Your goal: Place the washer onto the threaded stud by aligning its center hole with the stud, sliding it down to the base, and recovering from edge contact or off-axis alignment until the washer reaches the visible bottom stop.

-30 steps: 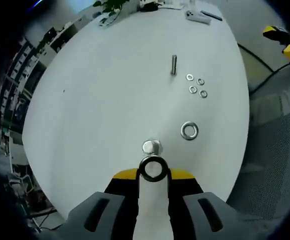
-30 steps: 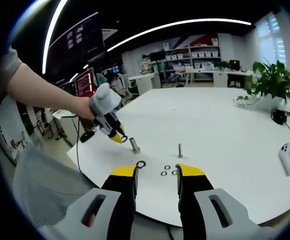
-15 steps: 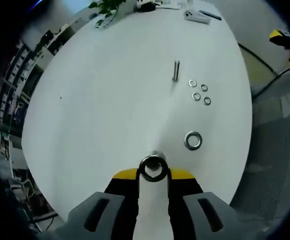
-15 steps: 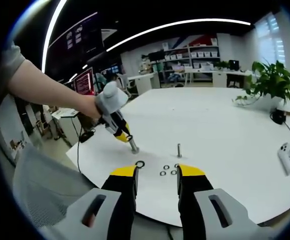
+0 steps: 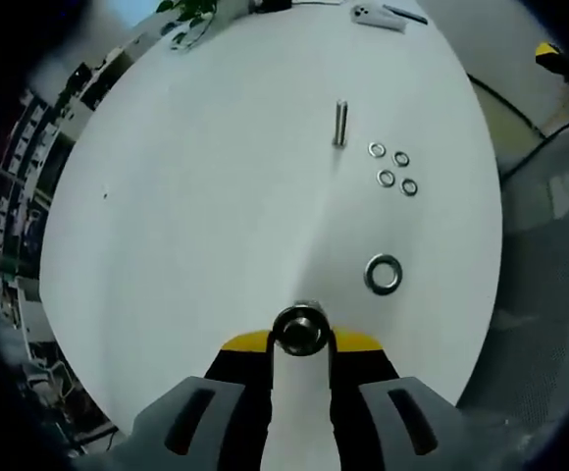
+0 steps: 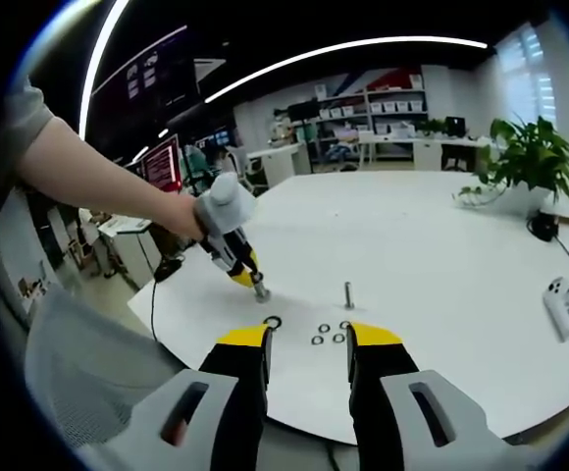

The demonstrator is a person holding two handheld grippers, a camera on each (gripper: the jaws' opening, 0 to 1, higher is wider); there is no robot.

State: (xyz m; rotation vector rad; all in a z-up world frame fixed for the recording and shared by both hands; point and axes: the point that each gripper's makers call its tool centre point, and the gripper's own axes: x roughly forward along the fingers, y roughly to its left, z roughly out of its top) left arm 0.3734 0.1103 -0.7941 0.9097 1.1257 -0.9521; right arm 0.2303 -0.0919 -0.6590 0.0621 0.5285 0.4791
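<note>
Washer [image 5: 300,331], a dark metal ring seen face-on, clamped at the tips of the left gripper [image 5: 300,339], hole centred over the top of the threaded stud [image 6: 261,289] near the white table's [image 5: 196,196] edge. Judged mid-task: aligned and probably just starting down, not yet at the base; the slide to the bottom stop remains. Lying apart on the table: a larger spare washer [image 5: 384,274], four small washers [image 5: 392,169], a second upright stud [image 5: 340,123]. Right gripper [image 6: 307,339] hanging back, jaws apart, holding nothing.
</note>
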